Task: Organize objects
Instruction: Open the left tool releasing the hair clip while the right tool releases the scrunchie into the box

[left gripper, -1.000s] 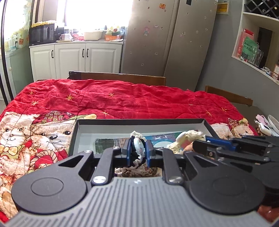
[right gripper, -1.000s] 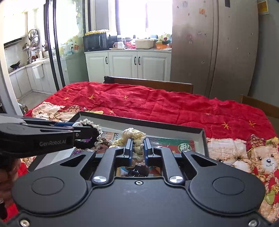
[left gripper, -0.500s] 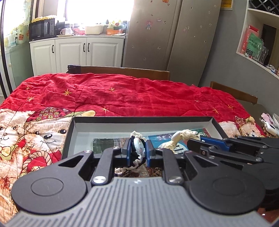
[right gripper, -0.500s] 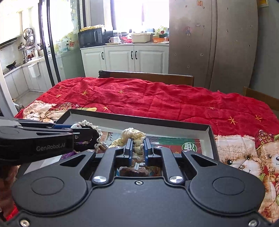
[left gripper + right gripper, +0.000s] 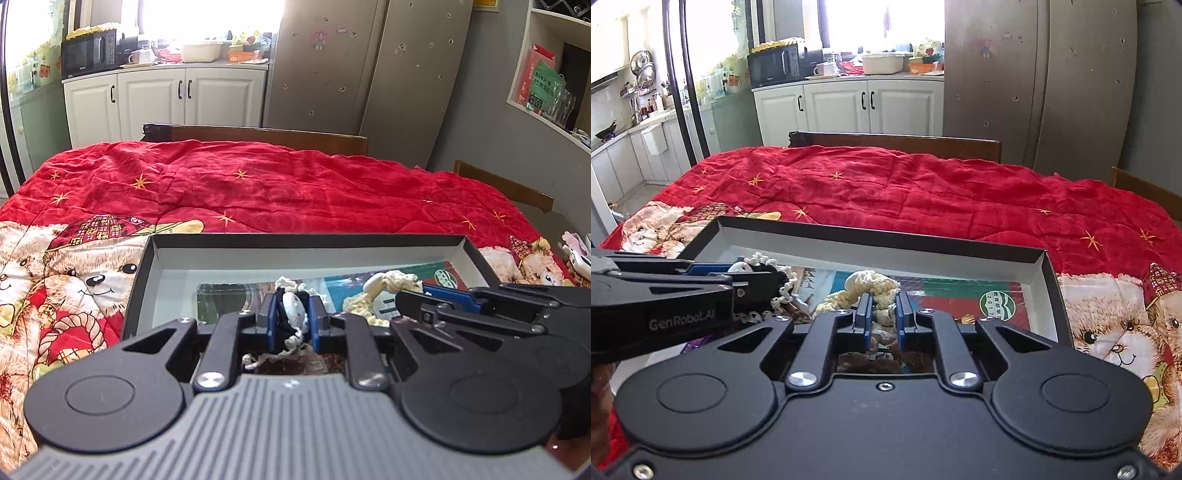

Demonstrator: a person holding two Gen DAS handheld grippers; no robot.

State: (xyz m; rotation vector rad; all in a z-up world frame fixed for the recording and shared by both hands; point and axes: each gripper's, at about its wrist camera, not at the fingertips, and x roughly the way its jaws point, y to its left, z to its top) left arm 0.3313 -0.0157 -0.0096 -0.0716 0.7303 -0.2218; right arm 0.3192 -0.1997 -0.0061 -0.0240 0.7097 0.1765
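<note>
1. Broadly, the shallow box [image 5: 147, 280] lies on the red quilt [image 5: 258, 188] and is the landmark; both grippers hang over its near half.
2. Over the box's near left, the left gripper [image 5: 291, 317] pinches a black lace-trimmed doll [image 5: 293, 308].
3. Just right of it, the right gripper [image 5: 882, 317] clamps a cream crocheted doll [image 5: 871, 286], which stretches toward the box's far wall.

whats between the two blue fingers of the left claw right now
A black-and-white doll with cream crochet trim sits pinched between the blue fingers of the left claw, above the shallow black box. The left wrist view shows it best.
</note>
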